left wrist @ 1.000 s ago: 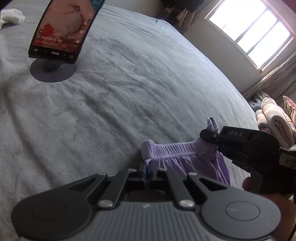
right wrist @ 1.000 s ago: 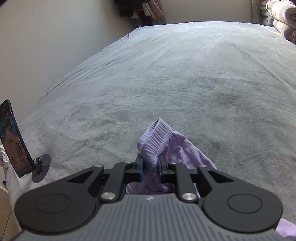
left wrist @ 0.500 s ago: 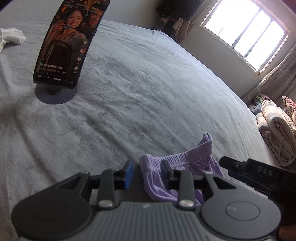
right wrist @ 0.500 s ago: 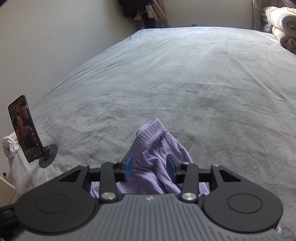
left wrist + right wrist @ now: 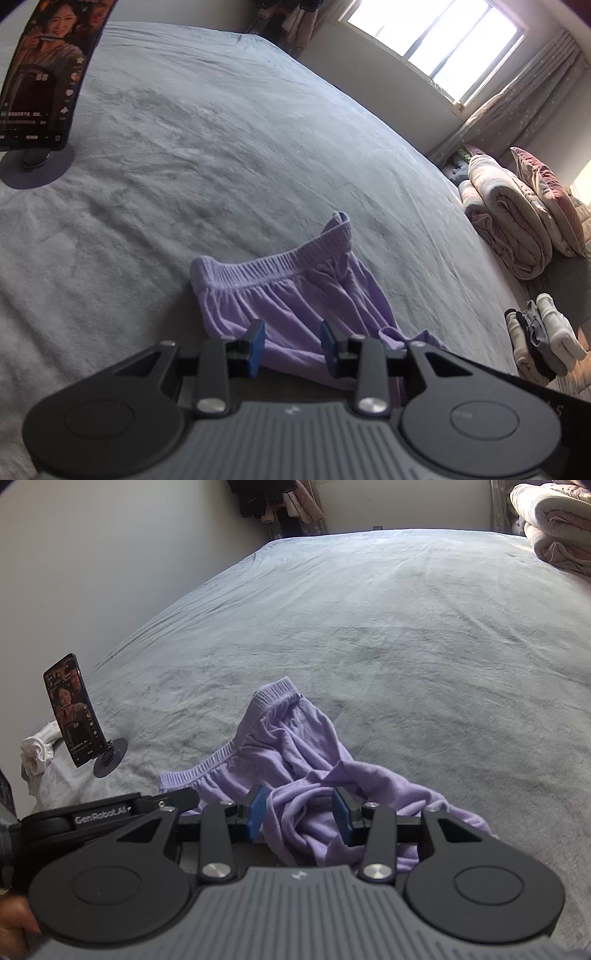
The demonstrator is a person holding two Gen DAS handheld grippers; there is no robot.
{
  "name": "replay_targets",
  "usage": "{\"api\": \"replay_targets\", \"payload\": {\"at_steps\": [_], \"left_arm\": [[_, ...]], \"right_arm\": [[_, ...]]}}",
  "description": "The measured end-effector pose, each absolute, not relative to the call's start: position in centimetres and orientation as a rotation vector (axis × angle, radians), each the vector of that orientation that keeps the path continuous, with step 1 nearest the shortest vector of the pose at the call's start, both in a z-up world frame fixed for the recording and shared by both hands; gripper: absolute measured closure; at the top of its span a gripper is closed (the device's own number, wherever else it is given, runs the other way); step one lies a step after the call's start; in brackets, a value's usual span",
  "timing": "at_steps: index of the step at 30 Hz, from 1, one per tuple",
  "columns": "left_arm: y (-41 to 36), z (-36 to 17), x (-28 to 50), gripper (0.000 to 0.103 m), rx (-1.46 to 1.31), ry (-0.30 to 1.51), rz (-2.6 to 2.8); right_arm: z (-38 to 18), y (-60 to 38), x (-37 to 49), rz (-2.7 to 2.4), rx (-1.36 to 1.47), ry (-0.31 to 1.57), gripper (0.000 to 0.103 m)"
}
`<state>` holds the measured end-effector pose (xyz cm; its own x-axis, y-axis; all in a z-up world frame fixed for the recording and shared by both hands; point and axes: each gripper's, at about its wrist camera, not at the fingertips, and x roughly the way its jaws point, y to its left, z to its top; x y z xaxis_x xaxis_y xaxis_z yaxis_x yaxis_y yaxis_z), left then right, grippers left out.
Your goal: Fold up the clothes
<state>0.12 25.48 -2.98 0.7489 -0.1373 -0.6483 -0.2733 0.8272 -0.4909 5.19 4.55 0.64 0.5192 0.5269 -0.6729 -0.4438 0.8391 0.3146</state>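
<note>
Purple shorts (image 5: 280,295) lie on the grey bed (image 5: 221,147), elastic waistband toward the far side, one waistband corner standing up. My left gripper (image 5: 291,343) hovers open just above the near part of the cloth, its blue pads apart and not pressing anything. In the right wrist view the shorts (image 5: 288,746) show crumpled legs near the camera. Over that bunched fabric my right gripper (image 5: 299,812) is open with nothing gripped. The left gripper (image 5: 181,799) shows at the left of that view, beside the waistband.
A phone on a round stand (image 5: 40,74) plays video at the bed's left; also in the right wrist view, the phone (image 5: 72,716) stands beside a white cloth (image 5: 37,749). A rolled duvet (image 5: 517,221) and a stack of folded clothes (image 5: 543,332) lie to the right.
Both grippers were shut on the waistband and have opened, letting it go. Both have drawn back toward me, the right one farther. The shorts now rest on the bed.
</note>
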Motion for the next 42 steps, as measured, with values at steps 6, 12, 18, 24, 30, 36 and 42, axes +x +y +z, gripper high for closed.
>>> {"api": "replay_targets", "payload": {"at_steps": [6,12,18,24,30,36,42], "left_arm": [[24.8,-4.1,1.3,0.072,-0.596,0.775,0.051],[24.6,-4.5,1.5,0.073,-0.574,0.790,0.046],[25.1,-4.8,1.6,0.077,-0.600,0.808,0.061],[24.9,-4.8,1.6,0.078,-0.586,0.812,0.066],[24.8,-4.8,1.7,0.078,-0.568,0.816,0.073],[24.7,-4.8,2.0,0.080,-0.538,0.821,0.075],[24.8,-4.9,2.2,0.082,-0.532,0.831,0.076]], "right_arm": [[-1.5,6.1,4.2,0.595,0.067,0.876,0.060],[-3.6,6.9,4.7,0.552,0.015,0.874,0.091],[-2.4,5.3,4.1,0.530,0.007,0.847,0.097],[-0.2,0.9,3.6,0.494,0.069,0.808,0.097],[1.5,-3.1,2.9,0.438,0.122,0.774,0.097],[2.8,-6.6,2.2,0.372,0.142,0.720,0.098],[4.3,-10.5,2.1,0.278,0.147,0.655,0.098]]}}
